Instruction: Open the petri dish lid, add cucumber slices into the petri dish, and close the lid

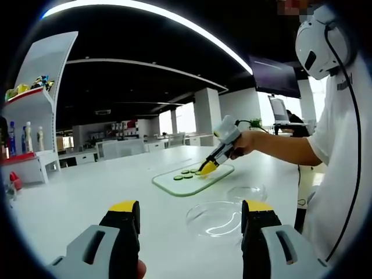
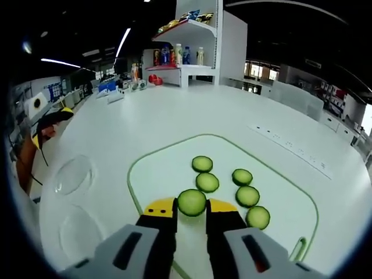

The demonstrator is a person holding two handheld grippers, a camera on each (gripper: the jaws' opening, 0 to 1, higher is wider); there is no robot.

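**No legible text in either view**

Nothing can be read in the left gripper view or the right gripper view. The bottles on the white shelf unit carry coloured labels, but their print is too small and blurred to make out. The packets on the tier above those bottles show bright wrappers with no readable brand. In the left gripper view, the same shelf unit holds bottles whose labels are equally unreadable. The monitor far behind the shelf unit shows no legible characters. The cutting board bears no marking or number.
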